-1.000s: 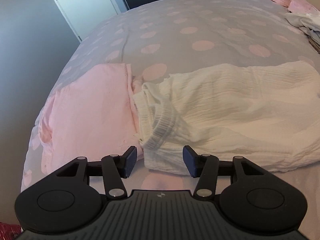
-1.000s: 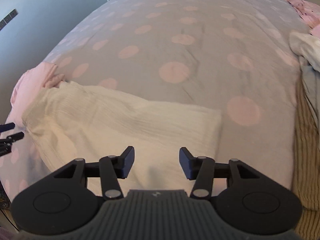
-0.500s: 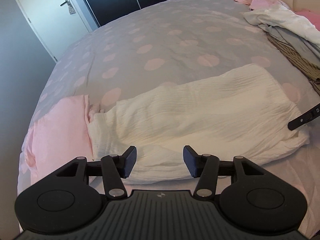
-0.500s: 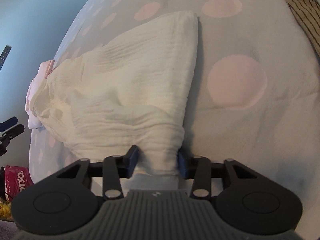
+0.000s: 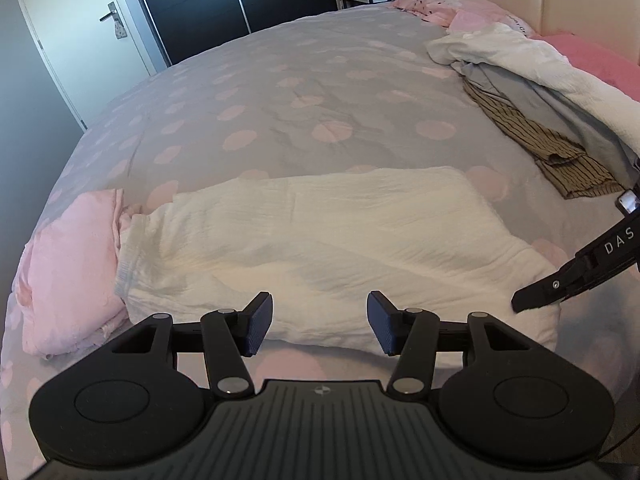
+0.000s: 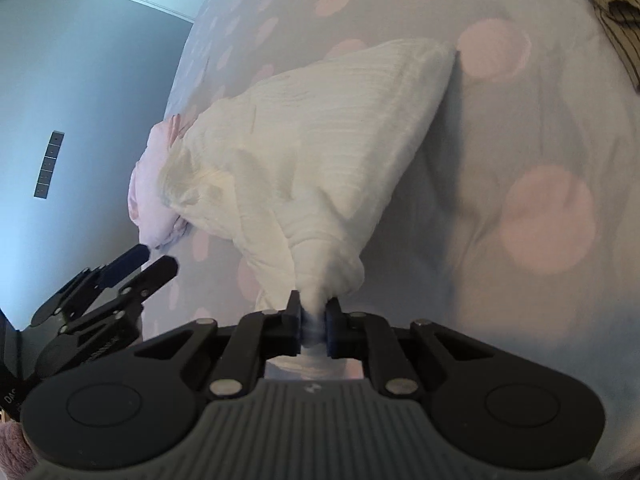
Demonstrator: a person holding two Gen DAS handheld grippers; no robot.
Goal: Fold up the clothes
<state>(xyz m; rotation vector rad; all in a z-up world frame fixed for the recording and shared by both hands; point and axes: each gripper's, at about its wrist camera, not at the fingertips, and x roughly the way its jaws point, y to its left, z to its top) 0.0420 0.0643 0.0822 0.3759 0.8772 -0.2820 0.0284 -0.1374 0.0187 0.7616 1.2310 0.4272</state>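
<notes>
R gripper [image 6: 312, 326] has just pinched the cloth's [image 5: 320, 240] right end; L gripper [image 5: 320, 322] stays open nearby — fold can start.

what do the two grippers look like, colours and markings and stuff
Both are matte black. The left gripper and right gripper each have linkage arms with silver pivot pins, two round discs at the base, a ribbed grey centre plate with a small emblem, and dark blue textured pads. White lettering "DAS" shows on the right gripper's side.
</notes>
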